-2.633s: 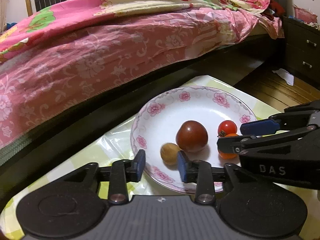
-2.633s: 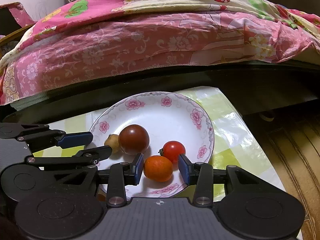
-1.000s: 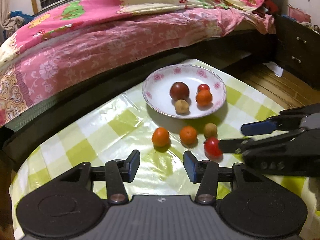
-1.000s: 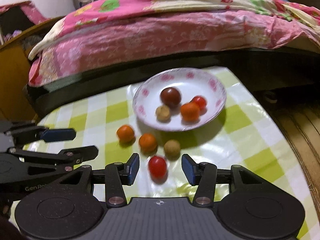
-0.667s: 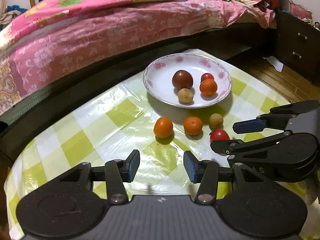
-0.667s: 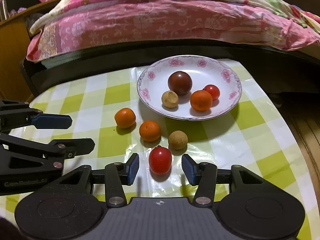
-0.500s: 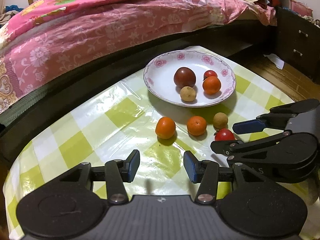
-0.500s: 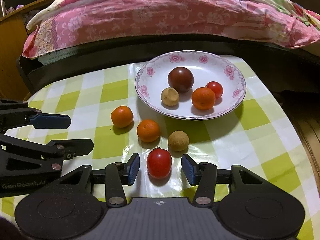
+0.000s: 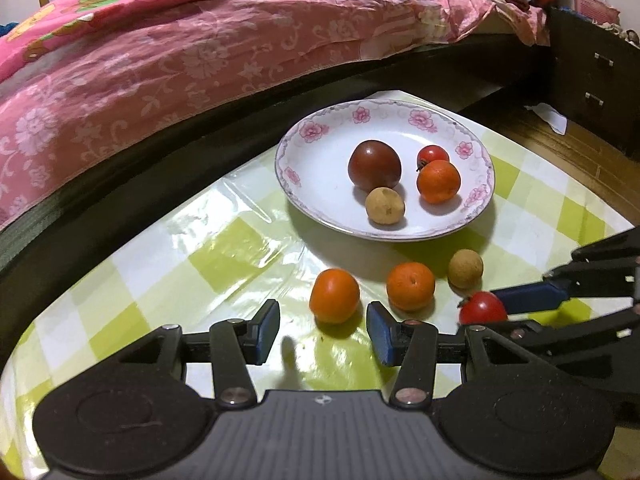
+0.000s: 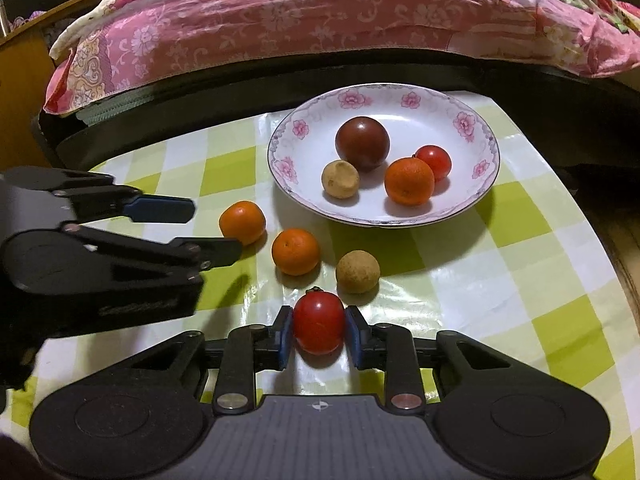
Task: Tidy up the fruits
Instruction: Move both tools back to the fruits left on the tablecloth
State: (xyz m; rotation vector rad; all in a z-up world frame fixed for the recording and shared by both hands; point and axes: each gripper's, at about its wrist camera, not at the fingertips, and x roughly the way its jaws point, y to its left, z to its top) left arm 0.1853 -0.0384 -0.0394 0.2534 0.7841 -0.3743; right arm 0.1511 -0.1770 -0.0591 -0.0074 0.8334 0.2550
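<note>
A flowered white plate (image 9: 384, 105) (image 10: 380, 89) holds a dark red tomato (image 10: 362, 143), a small red tomato (image 10: 434, 162), an orange (image 10: 409, 181) and a brown round fruit (image 10: 341, 179). On the checked tablecloth in front lie two oranges (image 10: 242, 222) (image 10: 296, 251) and another brown fruit (image 10: 357, 271). My right gripper (image 10: 318, 330) (image 9: 484, 312) is closing, and its pads press both sides of a red cherry tomato (image 10: 319, 326) (image 9: 482, 307) resting on the cloth. My left gripper (image 9: 322, 330) (image 10: 212, 230) is open, with the leftmost orange (image 9: 334, 295) just beyond its fingertips.
A bed with a pink flowered quilt (image 9: 180, 52) and a dark frame runs close behind the table. A dark dresser (image 9: 596, 76) and wooden floor (image 9: 560, 148) are to the right. The table's rounded edge (image 10: 600, 216) falls away right of the plate.
The right jaws have shut onto the red tomato that lay between them. The left gripper has moved forward and down, closer to the leftmost orange.
</note>
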